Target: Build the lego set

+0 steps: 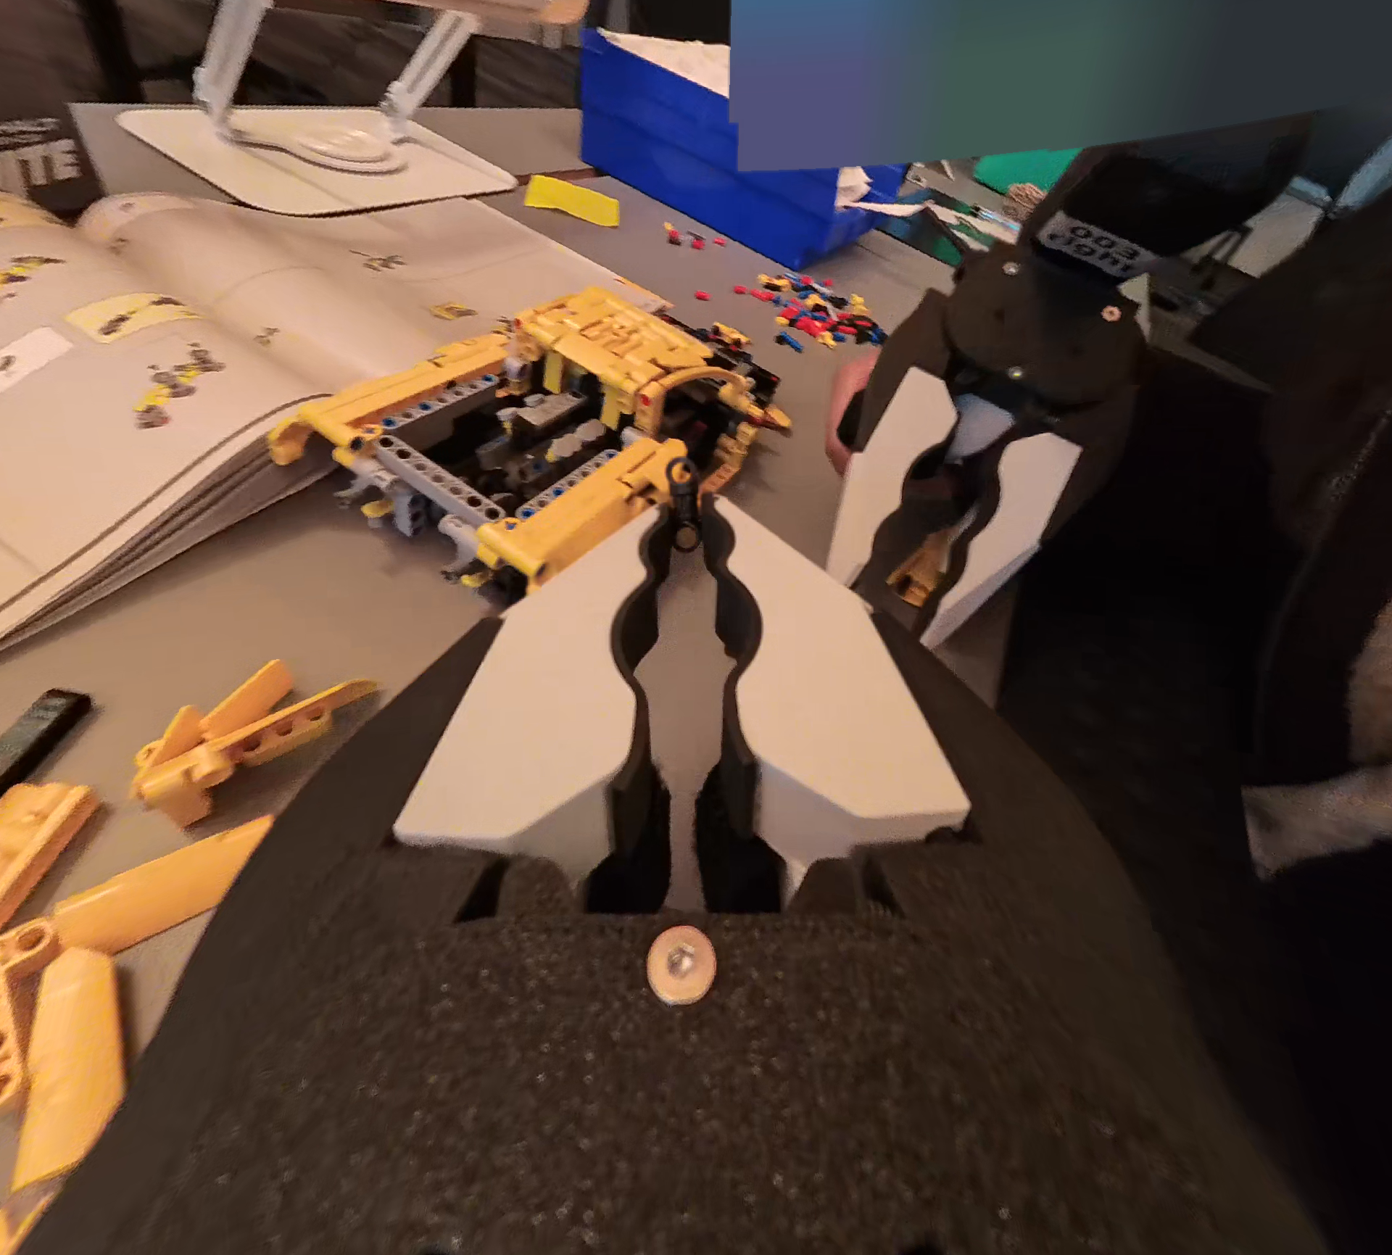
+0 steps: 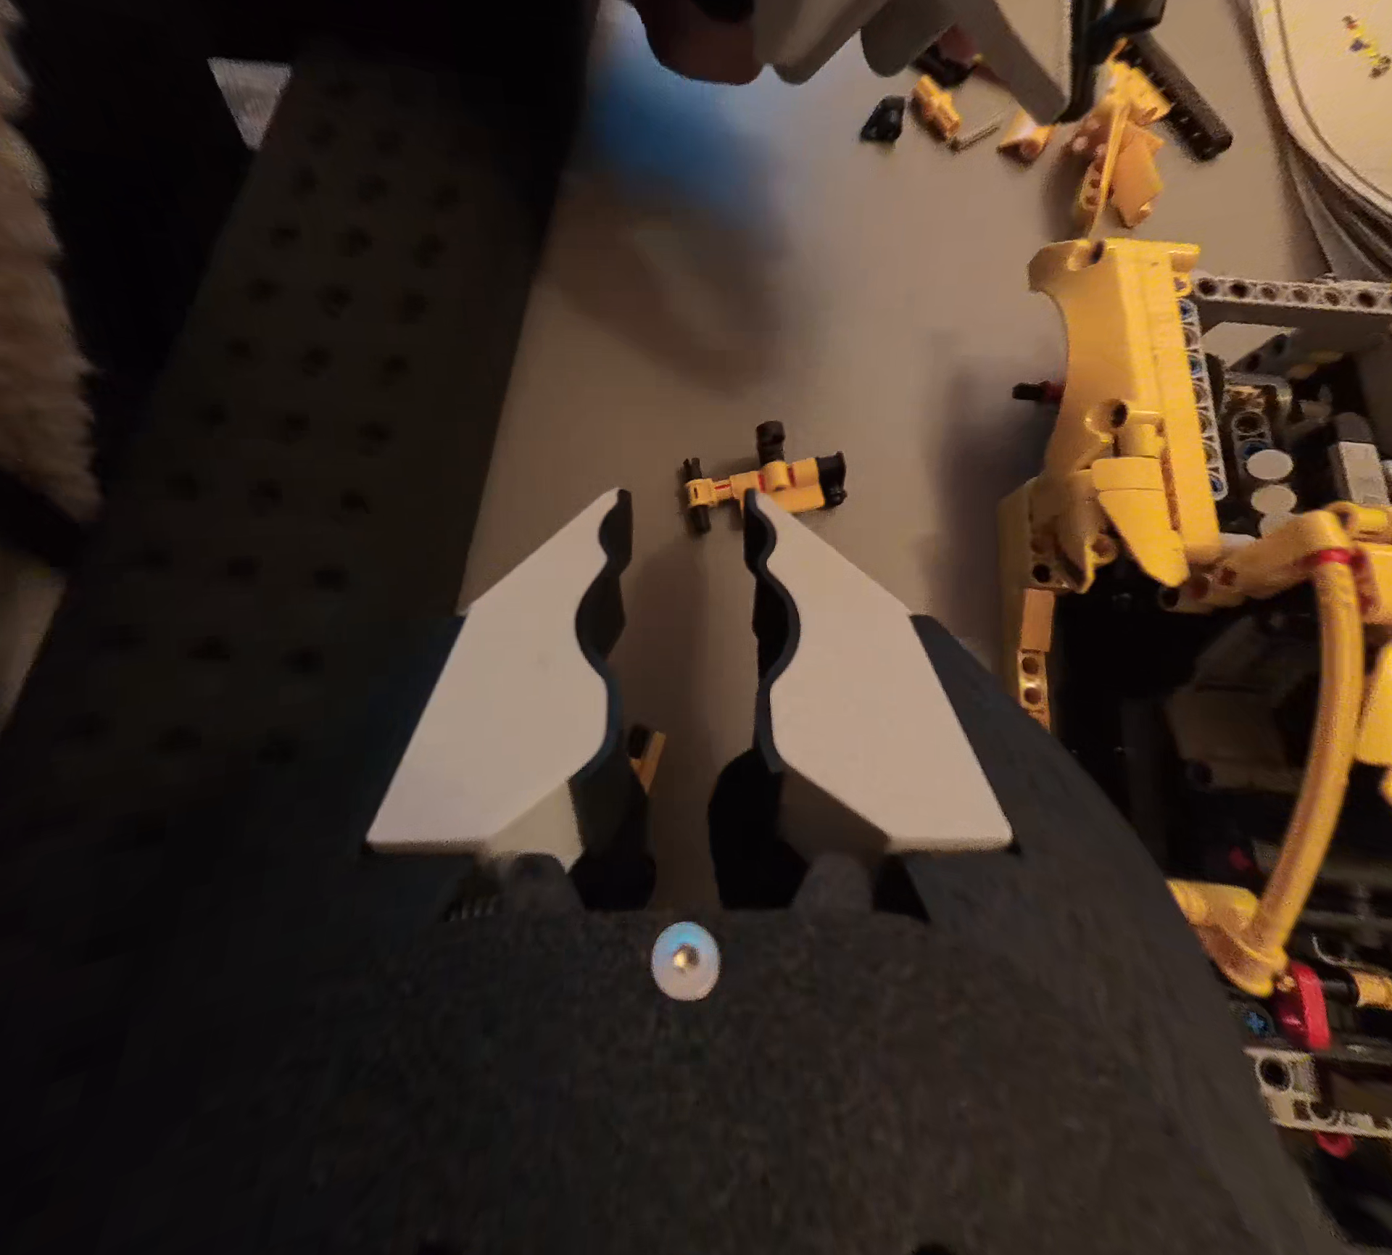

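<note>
The part-built yellow Lego car stands on the grey table. My left gripper is just right of the car's near side, shut on a small black connector that sticks out past the tips. My right gripper is open, pointing down at the table. A small yellow-and-black sub-assembly lies just beyond its tips, touching the right fingertip. In the left wrist view the right gripper hangs beside the car's rear. The car fills the right side of the right wrist view.
The open instruction book lies left of the car. A white stand and a blue bin stand behind. Small loose pieces are piled at the back right. Yellow panels lie front left. More loose parts lie beyond the right gripper. One gripper's finger ends stand about 11 cm off the other's.
</note>
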`<state>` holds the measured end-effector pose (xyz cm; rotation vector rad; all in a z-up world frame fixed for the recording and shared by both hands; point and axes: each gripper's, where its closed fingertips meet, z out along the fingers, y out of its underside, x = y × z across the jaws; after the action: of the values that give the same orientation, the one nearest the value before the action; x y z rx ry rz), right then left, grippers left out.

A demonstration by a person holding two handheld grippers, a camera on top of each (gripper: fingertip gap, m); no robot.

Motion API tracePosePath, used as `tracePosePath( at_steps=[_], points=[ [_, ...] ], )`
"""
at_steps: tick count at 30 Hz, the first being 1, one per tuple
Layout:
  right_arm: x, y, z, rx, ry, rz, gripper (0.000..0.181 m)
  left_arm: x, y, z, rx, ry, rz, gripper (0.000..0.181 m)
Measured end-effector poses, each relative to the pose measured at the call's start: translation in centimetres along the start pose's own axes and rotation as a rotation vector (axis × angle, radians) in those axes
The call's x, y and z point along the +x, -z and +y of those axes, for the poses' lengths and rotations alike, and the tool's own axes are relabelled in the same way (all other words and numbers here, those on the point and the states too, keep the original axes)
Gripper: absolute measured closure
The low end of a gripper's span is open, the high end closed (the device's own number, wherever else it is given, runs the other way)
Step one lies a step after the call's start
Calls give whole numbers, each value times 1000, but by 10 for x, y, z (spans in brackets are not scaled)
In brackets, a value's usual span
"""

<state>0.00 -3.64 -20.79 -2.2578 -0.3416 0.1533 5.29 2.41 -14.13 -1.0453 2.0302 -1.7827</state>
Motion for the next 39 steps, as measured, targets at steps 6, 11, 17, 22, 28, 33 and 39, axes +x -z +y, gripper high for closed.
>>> tracePosePath(
  at_steps=[6,11,17,22,28,33,39],
  points=[
    [-1,-10,4,-57,92,22,162,15,-2,2,-4,-63,42,175],
    [4,-11,10,-88,77,40,165,18,2,-3,28,-36,65,174],
    [2,-20,12,-122,-14,-36,169,21,3,-5,37,-25,90,175],
    [6,-22,13,-144,-10,-5,177,21,2,-5,36,-28,86,175],
    [4,-21,7,-116,-50,-26,177,20,1,-4,30,-31,80,175],
    [15,2,-21,78,-155,-32,178,19,4,-8,57,-11,87,175],
    [29,34,-47,335,-328,-78,178,21,7,-14,90,21,121,175]
  ],
)
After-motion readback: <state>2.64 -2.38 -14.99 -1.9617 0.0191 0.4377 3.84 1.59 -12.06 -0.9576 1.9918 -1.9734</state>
